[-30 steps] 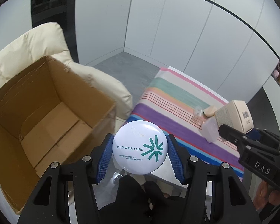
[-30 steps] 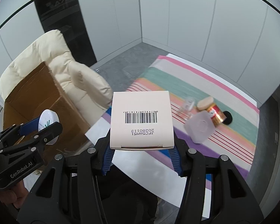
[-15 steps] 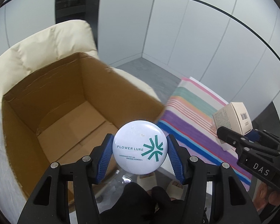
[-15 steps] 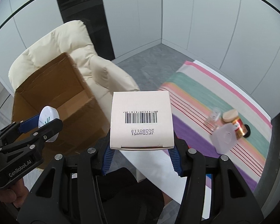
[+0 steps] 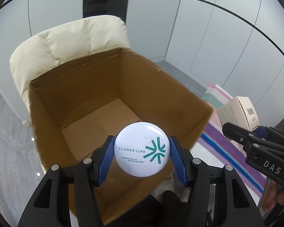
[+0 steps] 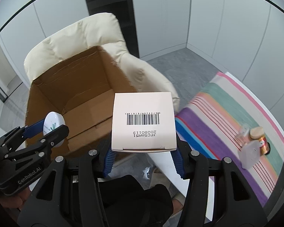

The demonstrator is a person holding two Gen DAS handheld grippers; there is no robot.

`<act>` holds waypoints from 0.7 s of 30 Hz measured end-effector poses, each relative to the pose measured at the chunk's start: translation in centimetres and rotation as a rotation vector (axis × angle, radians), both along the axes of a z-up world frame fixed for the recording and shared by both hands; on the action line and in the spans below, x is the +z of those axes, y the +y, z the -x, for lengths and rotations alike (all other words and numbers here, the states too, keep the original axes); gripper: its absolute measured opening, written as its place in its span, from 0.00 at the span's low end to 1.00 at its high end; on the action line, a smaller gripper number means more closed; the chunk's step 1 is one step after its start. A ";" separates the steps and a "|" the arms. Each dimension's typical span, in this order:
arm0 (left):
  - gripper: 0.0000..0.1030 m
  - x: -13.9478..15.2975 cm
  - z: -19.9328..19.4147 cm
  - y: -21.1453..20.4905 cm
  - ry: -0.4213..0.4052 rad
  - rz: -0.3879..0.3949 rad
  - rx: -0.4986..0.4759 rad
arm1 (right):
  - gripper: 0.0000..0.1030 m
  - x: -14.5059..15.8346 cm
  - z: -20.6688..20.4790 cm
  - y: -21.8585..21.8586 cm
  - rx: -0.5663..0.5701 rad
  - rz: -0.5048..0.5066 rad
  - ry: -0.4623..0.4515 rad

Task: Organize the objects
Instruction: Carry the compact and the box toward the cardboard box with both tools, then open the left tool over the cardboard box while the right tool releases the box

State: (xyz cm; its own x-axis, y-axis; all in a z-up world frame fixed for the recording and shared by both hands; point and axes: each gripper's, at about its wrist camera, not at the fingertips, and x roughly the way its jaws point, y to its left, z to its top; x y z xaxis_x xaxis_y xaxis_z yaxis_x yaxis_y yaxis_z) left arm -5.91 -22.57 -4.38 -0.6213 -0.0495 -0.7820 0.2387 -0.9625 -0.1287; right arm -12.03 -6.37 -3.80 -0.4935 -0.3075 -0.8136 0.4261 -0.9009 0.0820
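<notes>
Left gripper (image 5: 141, 155) pinching a round white powder compact (image 5: 141, 149) between its blue pads (image 5: 106, 160), teal star logo and "FLOWER LURE" facing the camera. Held right above the open cardboard box (image 5: 47, 117), roughly over its near-right part. Nothing visible inside the box, just bare brown bottom flaps. Box sitting on the seat of a cream padded armchair (image 5: 70, 39), backrest rising behind it.

Right gripper (image 6: 143, 158) clamped on a small pale carton (image 6: 143, 121), barcode side up, pads hugging both edges near its lower corners. Carton hanging in the air off the box's right side, over the gap between the armchair and a striped cloth (image 6: 227, 113). Same carton showing at the right edge of the left wrist view (image 5: 240, 113).

Further right on the striped cloth, a little cluster close together: a frosted bottle (image 6: 250, 154), a small clear glass bottle (image 6: 243, 134), a jar with a tan lid (image 6: 256, 132) and a gold can (image 6: 264, 144) lying on its side. Edges blurry there, so touching or not, can't tell.
</notes>
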 end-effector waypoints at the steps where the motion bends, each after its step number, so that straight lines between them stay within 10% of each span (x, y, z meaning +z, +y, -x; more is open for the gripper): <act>1: 0.57 -0.1 -0.1 -0.4 -0.002 0.005 0.003 | 0.52 -0.1 0.0 -0.7 0.013 0.000 -0.001; 8: 0.65 0.2 -1.7 -2.1 0.024 0.069 0.023 | 0.52 -0.4 -0.2 -4.7 0.075 0.004 -0.001; 13: 1.00 1.4 -3.5 -3.8 0.088 0.141 0.095 | 0.53 -0.7 -0.2 -7.2 0.107 0.003 -0.006; 21: 1.00 1.0 -5.1 -7.6 0.057 0.131 0.192 | 0.53 -1.0 -0.5 -10.3 0.146 -0.005 -0.008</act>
State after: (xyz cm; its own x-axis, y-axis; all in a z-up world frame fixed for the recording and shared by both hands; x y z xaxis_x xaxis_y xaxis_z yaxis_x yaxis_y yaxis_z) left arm -0.80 -30.17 -3.42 -0.6339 -0.2695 -0.7249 0.4145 -0.9097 -0.0242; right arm -11.52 -16.67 -4.79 -0.4376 -0.3714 -0.8189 0.5523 -0.8297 0.0812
